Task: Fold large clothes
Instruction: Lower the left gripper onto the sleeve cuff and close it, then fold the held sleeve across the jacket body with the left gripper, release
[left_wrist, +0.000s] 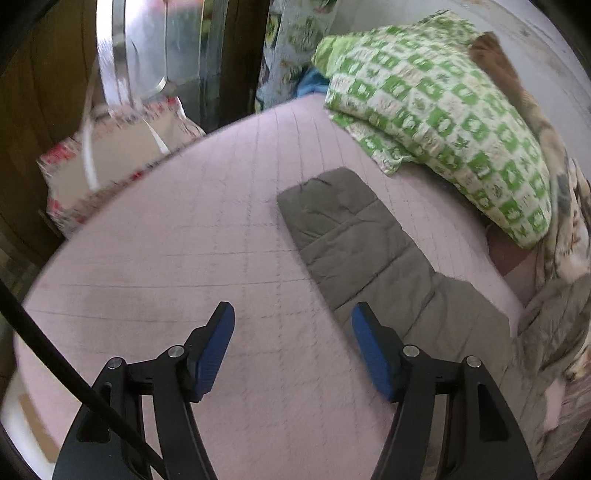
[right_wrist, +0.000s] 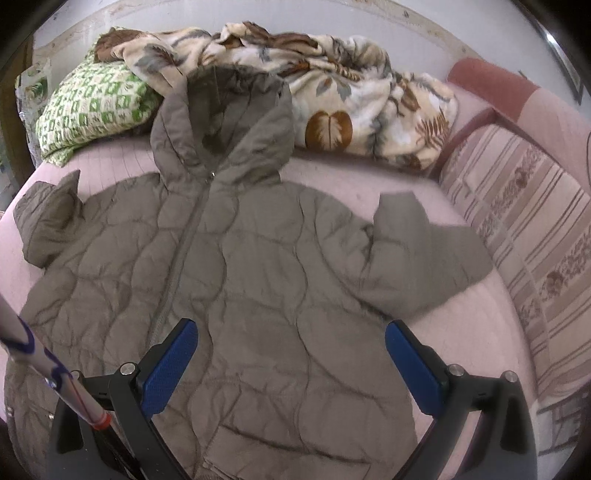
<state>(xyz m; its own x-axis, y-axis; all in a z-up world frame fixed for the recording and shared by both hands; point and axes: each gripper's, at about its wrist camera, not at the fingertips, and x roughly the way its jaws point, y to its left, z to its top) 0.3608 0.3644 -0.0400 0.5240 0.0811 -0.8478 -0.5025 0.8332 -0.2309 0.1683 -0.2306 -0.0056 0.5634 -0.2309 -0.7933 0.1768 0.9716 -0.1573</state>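
Observation:
A grey-brown quilted hooded jacket (right_wrist: 240, 266) lies flat, front up and zipped, on the pink bed cover (right_wrist: 461, 325). Its hood points to the far side and both sleeves spread outward. My right gripper (right_wrist: 291, 332) hangs open above the jacket's lower body, with nothing between its blue pads. In the left wrist view one sleeve of the jacket (left_wrist: 354, 236) stretches across the pink bed cover (left_wrist: 166, 258). My left gripper (left_wrist: 293, 314) is open over the cover, its right fingertip at the sleeve's near edge. Nothing is held.
A green-and-white patterned pillow (left_wrist: 439, 107) and a leaf-print fleece blanket (right_wrist: 332, 96) lie at the far side of the bed. A striped sofa back (right_wrist: 524, 236) borders the right. A red-patterned box (left_wrist: 110, 155) and a metal frame stand beyond the bed's left edge.

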